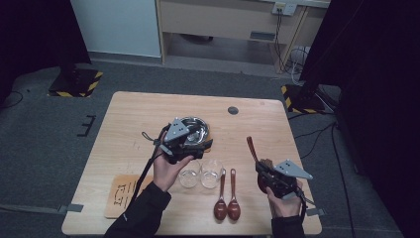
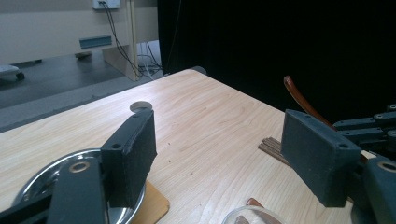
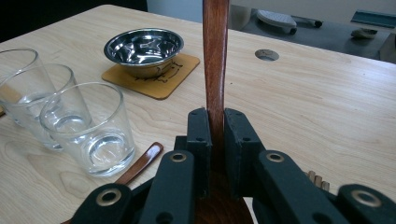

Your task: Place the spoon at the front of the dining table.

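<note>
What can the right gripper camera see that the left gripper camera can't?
Right gripper view: its jaws shut on a wooden spoon, plus whole drinking glasses.

Left gripper view: its own open jaws, and the other gripper farther off.

Both: the steel bowl on its coaster, and the round hole in the table.

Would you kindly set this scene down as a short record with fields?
Surface: wooden table
Left claw: open, holding nothing, above the steel bowl
Right claw: shut on a wooden spoon, handle pointing away from the person
Bowl support: square wooden coaster
Glasses: two clear glasses side by side, near the table's middle
Other spoons: two wooden spoons lying flat, right of the glasses
Near-left corner: wooden board
Chopsticks: a brown bundle beside the right claw
</note>
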The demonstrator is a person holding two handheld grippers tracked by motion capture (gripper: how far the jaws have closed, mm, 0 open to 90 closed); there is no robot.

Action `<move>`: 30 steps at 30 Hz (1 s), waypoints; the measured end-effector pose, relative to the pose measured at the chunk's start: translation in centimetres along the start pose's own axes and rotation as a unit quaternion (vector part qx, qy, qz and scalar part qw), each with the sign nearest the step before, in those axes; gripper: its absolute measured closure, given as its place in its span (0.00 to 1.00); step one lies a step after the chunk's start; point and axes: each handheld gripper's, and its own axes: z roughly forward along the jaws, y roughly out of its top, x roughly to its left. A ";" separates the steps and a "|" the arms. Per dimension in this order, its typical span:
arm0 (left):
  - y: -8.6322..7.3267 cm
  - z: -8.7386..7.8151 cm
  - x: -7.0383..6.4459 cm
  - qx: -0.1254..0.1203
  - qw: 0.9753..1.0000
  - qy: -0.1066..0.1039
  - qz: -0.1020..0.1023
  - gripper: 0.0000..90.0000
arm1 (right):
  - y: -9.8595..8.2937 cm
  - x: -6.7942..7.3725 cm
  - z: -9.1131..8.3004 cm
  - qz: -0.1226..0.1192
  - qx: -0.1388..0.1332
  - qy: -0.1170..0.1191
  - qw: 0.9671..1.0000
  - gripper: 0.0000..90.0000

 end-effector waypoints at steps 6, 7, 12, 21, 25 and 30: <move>0.1 0.9 -0.5 0.012 1.000 -0.007 0.005 0.30 | -0.1 0.1 0.1 0.001 0.000 0.002 1.000 0.90; 0.2 1.1 -0.7 0.014 1.000 -0.008 0.006 0.30 | -0.1 0.1 0.1 0.001 0.001 0.002 1.000 0.90; 0.6 1.8 -1.3 0.017 1.000 -0.014 0.010 0.30 | 0.0 0.1 0.0 0.001 -0.002 0.003 1.000 0.90; 0.8 3.1 -2.2 0.026 0.999 -0.025 0.014 0.30 | 0.0 0.2 0.0 0.000 -0.006 0.007 1.000 0.90; 0.7 3.7 -2.5 0.030 0.999 -0.029 0.015 0.31 | 0.0 0.3 0.0 -0.002 -0.006 0.009 1.000 0.90; 0.8 4.3 -2.9 0.029 0.999 -0.036 0.013 0.31 | 0.0 0.3 -0.1 -0.003 -0.008 0.010 1.000 0.90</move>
